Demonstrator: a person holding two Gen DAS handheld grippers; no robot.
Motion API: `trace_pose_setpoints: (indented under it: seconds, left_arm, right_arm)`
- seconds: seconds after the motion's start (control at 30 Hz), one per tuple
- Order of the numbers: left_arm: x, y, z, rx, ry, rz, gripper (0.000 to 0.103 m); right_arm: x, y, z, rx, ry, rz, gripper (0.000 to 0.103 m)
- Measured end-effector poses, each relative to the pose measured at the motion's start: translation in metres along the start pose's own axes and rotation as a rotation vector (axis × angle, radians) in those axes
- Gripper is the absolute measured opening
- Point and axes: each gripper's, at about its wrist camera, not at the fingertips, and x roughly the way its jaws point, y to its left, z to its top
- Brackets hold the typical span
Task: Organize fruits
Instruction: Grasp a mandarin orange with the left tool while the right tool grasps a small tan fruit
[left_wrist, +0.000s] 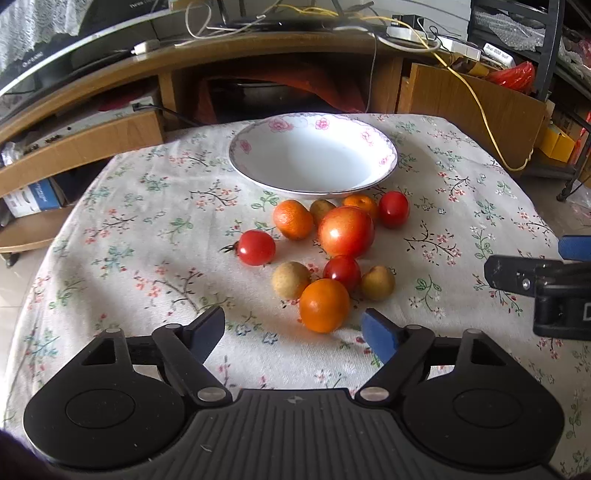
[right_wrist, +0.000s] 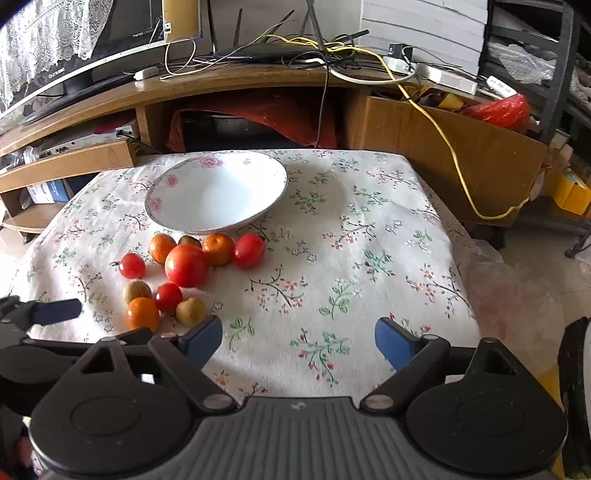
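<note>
both hand-held grippers spread, low over tablecloth

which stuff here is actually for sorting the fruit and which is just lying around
For the job:
- white floral bowl, holding nothing
- big red fruit
- nearest orange
- three small red fruits, e.g.
- left hand-held gripper and right hand-held gripper, both open

Just lying about:
- yellow cable
- red plastic bag
- wooden desk
</note>
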Motion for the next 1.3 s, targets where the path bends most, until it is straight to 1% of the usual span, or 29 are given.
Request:
trace_pose_setpoints:
  seconds: [0.07, 0.1, 0.17, 0.23, 0.27, 0.33, 0.37, 0.4, 0.43, 0.5, 0.63, 0.73, 0.8, 0.87, 0.93, 1.0, 1.07, 1.1, 1.17, 1.23, 1.3]
  left_arm:
    - [0.005, -0.002, 0.001, -0.003, 0.007, -0.007, 0.081]
    - [0.008, -0.002, 0.001, -0.003, 0.012, -0.015, 0.077]
    - [0.014, -0.004, 0.001, 0.0, 0.026, -0.018, 0.074]
    - [0.02, -0.005, 0.001, -0.001, 0.035, -0.021, 0.072]
    - [0.021, -0.006, 0.002, 0.003, 0.026, -0.015, 0.072]
    - [0.023, -0.008, 0.004, 0.018, 0.018, -0.008, 0.07]
    - [0.023, -0.009, 0.004, 0.023, 0.014, -0.011, 0.068]
    - [0.023, -0.008, 0.004, 0.018, 0.011, -0.02, 0.063]
    - [0.023, -0.007, 0.004, 0.01, 0.011, -0.031, 0.061]
    - [0.021, -0.008, 0.003, 0.021, 0.011, -0.033, 0.057]
    - [0.014, -0.005, 0.0, 0.025, 0.027, -0.069, 0.043]
    - [0.011, 0.003, -0.001, -0.006, 0.038, -0.098, 0.039]
    - [0.01, 0.006, -0.002, -0.018, 0.04, -0.105, 0.039]
    - [0.01, 0.007, -0.003, -0.014, 0.035, -0.113, 0.04]
    - [0.009, 0.007, -0.005, 0.001, 0.027, -0.114, 0.04]
    - [0.01, 0.006, -0.005, 0.016, 0.022, -0.107, 0.04]
    - [0.01, 0.007, -0.005, 0.014, 0.019, -0.109, 0.045]
    - [0.01, 0.008, -0.004, 0.008, 0.021, -0.106, 0.05]
    - [0.011, 0.01, -0.004, 0.005, 0.021, -0.105, 0.052]
    - [0.013, 0.01, -0.004, 0.01, 0.018, -0.102, 0.057]
    - [0.014, 0.008, -0.002, 0.012, 0.016, -0.103, 0.058]
  right_arm:
    - [0.003, -0.002, 0.003, -0.002, 0.007, 0.013, 0.089]
    - [0.006, -0.003, 0.005, -0.003, 0.01, 0.02, 0.088]
    - [0.01, -0.003, 0.008, -0.008, 0.017, 0.039, 0.084]
    - [0.014, -0.004, 0.01, -0.014, 0.026, 0.055, 0.078]
    - [0.017, -0.004, 0.011, -0.017, 0.031, 0.065, 0.077]
    - [0.022, -0.005, 0.012, -0.021, 0.042, 0.086, 0.071]
    - [0.024, -0.004, 0.012, -0.022, 0.046, 0.095, 0.068]
    - [0.027, -0.004, 0.012, -0.024, 0.049, 0.112, 0.064]
    - [0.028, -0.003, 0.013, -0.026, 0.048, 0.129, 0.06]
    - [0.031, -0.001, 0.014, -0.04, 0.044, 0.174, 0.059]
    - [0.04, 0.009, 0.015, -0.1, 0.04, 0.245, 0.059]
    - [0.046, 0.019, 0.018, -0.148, 0.042, 0.283, 0.059]
    - [0.053, 0.027, 0.019, -0.186, 0.054, 0.307, 0.058]
    - [0.059, 0.034, 0.019, -0.219, 0.068, 0.334, 0.055]
    - [0.065, 0.042, 0.018, -0.253, 0.081, 0.35, 0.045]
    - [0.071, 0.047, 0.017, -0.274, 0.097, 0.367, 0.037]
    - [0.077, 0.05, 0.017, -0.289, 0.107, 0.362, 0.032]
    - [0.079, 0.05, 0.016, -0.292, 0.107, 0.374, 0.027]
    - [0.08, 0.05, 0.017, -0.295, 0.107, 0.379, 0.027]
    - [0.079, 0.051, 0.017, -0.303, 0.11, 0.371, 0.027]
    - [0.078, 0.048, 0.018, -0.289, 0.117, 0.365, 0.027]
